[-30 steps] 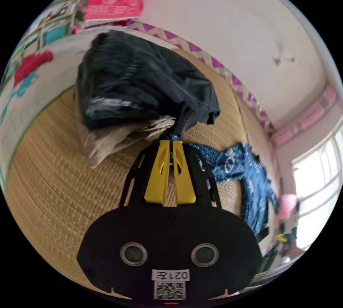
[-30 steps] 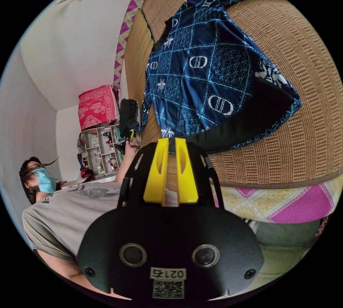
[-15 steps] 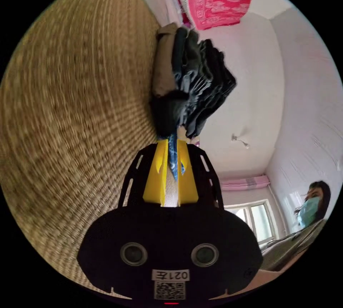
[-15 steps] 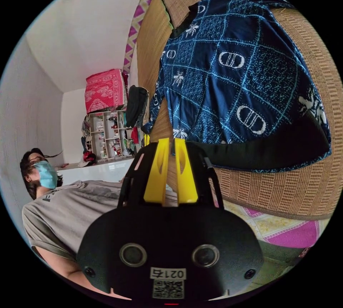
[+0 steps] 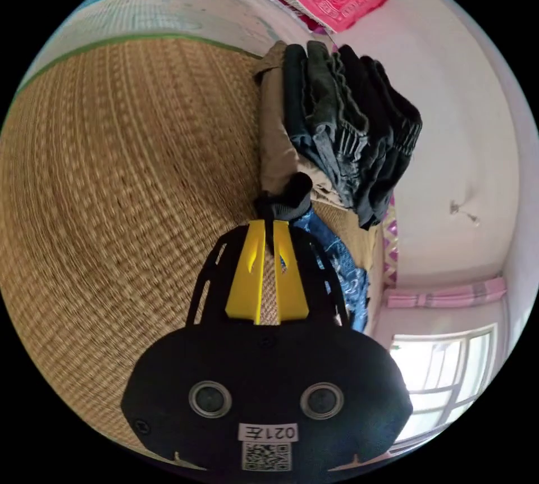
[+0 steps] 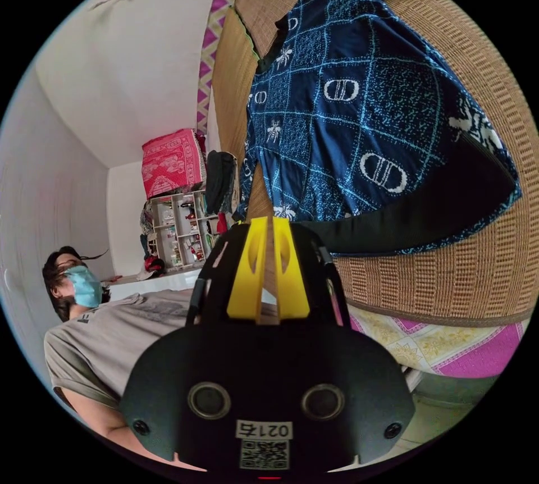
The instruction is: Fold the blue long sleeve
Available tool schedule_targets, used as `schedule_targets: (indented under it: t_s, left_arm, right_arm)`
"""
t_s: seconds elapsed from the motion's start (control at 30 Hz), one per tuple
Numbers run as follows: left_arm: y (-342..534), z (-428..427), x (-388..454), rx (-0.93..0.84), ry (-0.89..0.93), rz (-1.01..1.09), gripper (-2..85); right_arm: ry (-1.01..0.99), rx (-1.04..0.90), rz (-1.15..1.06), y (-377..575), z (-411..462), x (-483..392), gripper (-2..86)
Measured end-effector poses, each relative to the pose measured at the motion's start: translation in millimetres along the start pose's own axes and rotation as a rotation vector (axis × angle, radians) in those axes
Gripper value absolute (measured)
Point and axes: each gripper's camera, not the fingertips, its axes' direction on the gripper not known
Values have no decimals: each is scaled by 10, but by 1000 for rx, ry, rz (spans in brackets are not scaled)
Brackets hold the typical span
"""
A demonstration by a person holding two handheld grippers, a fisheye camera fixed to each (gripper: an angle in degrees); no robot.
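Note:
The blue long sleeve (image 6: 348, 113), dark blue with a pale check pattern and a black hem band (image 6: 426, 209), lies spread over a woven straw mat (image 6: 466, 276) in the right gripper view. My right gripper (image 6: 268, 224) is shut on the near end of that hem band, at the mat's edge. In the left gripper view my left gripper (image 5: 270, 228) is shut on the sleeve's black cuff (image 5: 287, 199). Blue sleeve cloth (image 5: 339, 268) trails away to the right behind the jaws.
A stack of folded dark and tan clothes (image 5: 337, 124) stands on the mat (image 5: 112, 169) just beyond the left gripper. A person in a grey shirt (image 6: 106, 338) is beside the mat edge. Shelves (image 6: 177, 225) and a red cloth (image 6: 171, 161) are against the far wall. A pink patterned sheet (image 6: 449, 343) shows under the mat.
The left gripper view has rolled and swung, still with the cuff between the jaws. The right gripper view has shifted only slightly, and the garment lies much the same.

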Motion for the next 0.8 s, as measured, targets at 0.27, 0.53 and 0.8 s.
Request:
schedule_targets:
  t_s: [0.27,0.53,0.8]
  left_arm:
    - [339,-423,-100,136,244,-7,40]
    - [1209,308,1368,-459,138,581,63]
    - [3417,1186,3034,-744,113,1133,87]
  right_arm:
    - [147,7,-74,-163,-7,-198,22]
    - [611,-68,-224,-277,-1,-355,62]
    - [954,-81,-441,-221,-339,-400,88]
